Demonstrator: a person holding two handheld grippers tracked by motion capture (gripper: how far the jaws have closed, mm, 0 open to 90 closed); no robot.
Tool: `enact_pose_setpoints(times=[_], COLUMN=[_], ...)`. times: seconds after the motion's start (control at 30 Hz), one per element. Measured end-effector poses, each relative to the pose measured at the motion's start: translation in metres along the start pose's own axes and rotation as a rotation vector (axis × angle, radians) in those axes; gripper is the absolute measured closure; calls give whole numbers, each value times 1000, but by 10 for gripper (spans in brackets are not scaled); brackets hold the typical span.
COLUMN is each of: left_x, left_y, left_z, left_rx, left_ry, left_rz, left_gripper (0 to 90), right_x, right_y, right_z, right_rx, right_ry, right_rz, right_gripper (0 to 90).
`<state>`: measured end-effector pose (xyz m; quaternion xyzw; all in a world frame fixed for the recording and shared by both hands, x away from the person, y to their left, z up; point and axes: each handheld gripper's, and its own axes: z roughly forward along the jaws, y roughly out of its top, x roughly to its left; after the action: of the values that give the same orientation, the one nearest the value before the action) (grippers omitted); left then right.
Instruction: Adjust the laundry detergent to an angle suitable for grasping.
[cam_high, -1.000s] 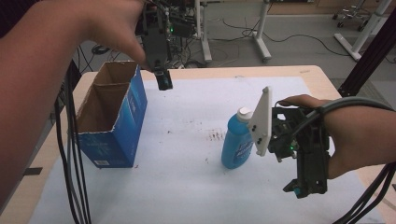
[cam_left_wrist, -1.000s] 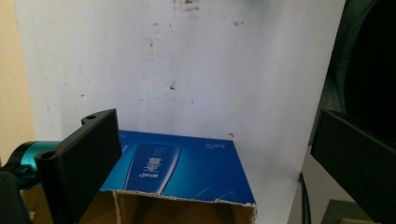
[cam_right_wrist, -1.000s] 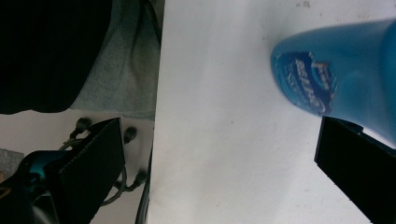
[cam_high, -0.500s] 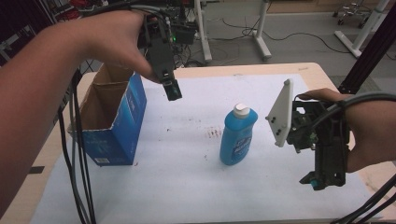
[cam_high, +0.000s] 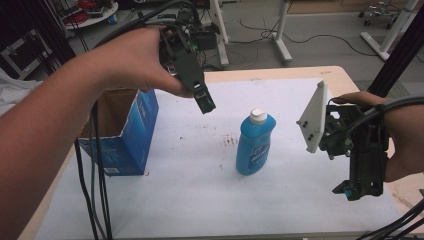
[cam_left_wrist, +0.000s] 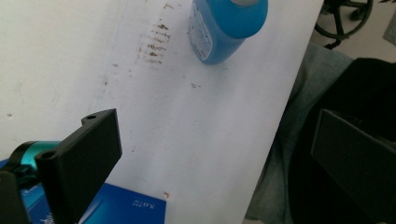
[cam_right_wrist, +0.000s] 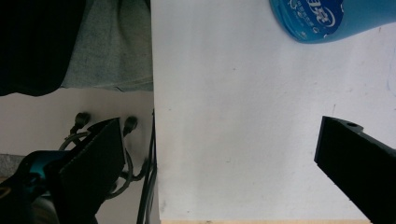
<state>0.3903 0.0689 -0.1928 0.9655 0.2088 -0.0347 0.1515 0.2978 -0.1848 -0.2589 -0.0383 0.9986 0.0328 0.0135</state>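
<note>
fingers (cam_left_wrist: 93, 154) on both your grippers gape wide and empty above the tabletop (cam_high: 200, 200), bottle (cam_high: 254, 145) upright between them, box (cam_high: 125, 135) left.

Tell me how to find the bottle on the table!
Look at the white-covered table. An open blue cardboard box stands at its left side; to the right of it, near the middle, a blue plastic bottle with a white cap stands upright by itself. It is the one rounded, see-through blue thing with a white top.

The blue bottle (cam_right_wrist: 334, 18) is cut off by the top edge.
</note>
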Motion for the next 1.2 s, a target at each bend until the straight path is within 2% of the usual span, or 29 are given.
enact_pose_setpoints(times=[0.17, 0.23, 0.3, 0.53, 0.83, 0.9, 1.2], left_x=[-2, -2, -3, -15, -27, -29, -37], left_y=[0, 0, 1, 10, 24, 26, 37], left_z=[11, 17, 22, 35, 55, 60, 77], left_rx=[-61, -73, -82, -125, -152, -149, -181], left_ry=[-1, 11, 5, -13, 37, 60, 87], left_rz=[-85, -106, -121, -119, -101, -94, -96], left_gripper=[17, 17, 17, 17, 17, 17, 17], right_x=[1, 2, 2, 4, 5, 5, 5], right_y=[-3, -4, -5, -7, -11, -12, -16], right_z=[1, 1, 1, 2, 2, 2, 2], right_rx=[1, -3, -5, -6, -10, -11, -12], right_ry=[8, 6, 2, 2, 6, 5, 8], right_rz=[2, 3, 3, 3, 8, 10, 20], right_gripper=[11, 11, 11, 11, 11, 11, 11])
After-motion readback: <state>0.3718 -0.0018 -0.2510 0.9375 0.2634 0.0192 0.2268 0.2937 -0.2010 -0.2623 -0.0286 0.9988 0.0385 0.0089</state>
